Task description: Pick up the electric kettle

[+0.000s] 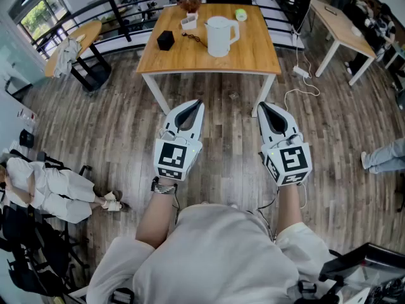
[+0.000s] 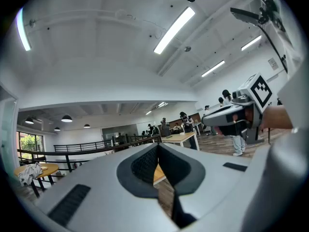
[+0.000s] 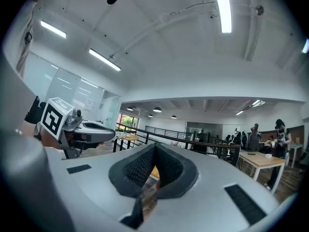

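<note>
White electric kettle (image 1: 219, 36) on wooden desk (image 1: 253, 56) at 12 o'clock, left gripper (image 1: 190, 111) and right gripper (image 1: 268, 111) closed tight, empty, well short of it

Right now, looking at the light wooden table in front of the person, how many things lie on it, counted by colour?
White: 2 (tall white electric kettle, small white square pot)
Black: 2 (black cube-shaped box, thin dark cord-like item, too small to identify)
Green: 1 (pale green round roll)
Total: 5
</note>
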{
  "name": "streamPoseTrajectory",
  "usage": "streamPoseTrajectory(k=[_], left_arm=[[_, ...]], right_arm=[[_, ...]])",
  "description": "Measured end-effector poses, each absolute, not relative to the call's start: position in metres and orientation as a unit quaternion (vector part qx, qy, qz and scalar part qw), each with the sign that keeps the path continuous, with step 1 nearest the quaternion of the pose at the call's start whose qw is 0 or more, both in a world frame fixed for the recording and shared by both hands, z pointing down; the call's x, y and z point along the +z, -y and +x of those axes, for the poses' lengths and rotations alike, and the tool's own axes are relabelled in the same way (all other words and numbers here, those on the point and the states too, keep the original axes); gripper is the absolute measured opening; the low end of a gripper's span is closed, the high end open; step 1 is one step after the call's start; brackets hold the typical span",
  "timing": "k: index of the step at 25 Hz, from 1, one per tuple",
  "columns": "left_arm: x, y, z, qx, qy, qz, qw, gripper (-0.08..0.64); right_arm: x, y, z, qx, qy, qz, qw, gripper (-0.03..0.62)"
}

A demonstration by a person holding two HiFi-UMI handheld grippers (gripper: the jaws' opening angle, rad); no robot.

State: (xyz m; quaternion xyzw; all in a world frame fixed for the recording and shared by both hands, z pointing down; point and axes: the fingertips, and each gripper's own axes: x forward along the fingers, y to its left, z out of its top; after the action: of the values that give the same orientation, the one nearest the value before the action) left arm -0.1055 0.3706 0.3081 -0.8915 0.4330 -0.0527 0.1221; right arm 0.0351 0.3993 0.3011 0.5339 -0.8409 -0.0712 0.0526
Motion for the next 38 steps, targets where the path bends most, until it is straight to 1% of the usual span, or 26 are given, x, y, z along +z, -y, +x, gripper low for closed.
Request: streamPoseTrajectory(k=[7, 14, 19, 24, 32, 38], left_arm=[[0.311, -0.369, -0.113, -0.048, -0.431, -0.894, 0.112, 0.008], [0.313, -0.363, -0.130, -0.053, -0.424, -0.896, 0.119, 0.008], [0.318, -0.357, -0.143, -0.042, -0.410, -0.905, 0.102, 0.008], [0.327, -0.350, -0.154, -0.050, -0.398, -0.910, 0.102, 0.008], [0.337, -0.311, -0.157, -0.048, -0.404, -0.908, 0.100, 0.008], [0.337, -0.257, -0.142, -0.040, -0.415, -0.903, 0.106, 0.008]], right_arm=[[0.303, -0.399, 0.027, -0.049, 0.850, 0.524, 0.028, 0.008], [0.305, -0.394, 0.009, -0.045, 0.845, 0.533, 0.026, 0.008], [0.312, -0.391, -0.008, -0.045, 0.834, 0.549, 0.038, 0.008], [0.320, -0.389, -0.017, -0.034, 0.827, 0.561, 0.032, 0.008], [0.324, -0.349, -0.014, -0.039, 0.827, 0.561, 0.029, 0.008], [0.319, -0.295, 0.000, -0.052, 0.835, 0.548, 0.020, 0.008]])
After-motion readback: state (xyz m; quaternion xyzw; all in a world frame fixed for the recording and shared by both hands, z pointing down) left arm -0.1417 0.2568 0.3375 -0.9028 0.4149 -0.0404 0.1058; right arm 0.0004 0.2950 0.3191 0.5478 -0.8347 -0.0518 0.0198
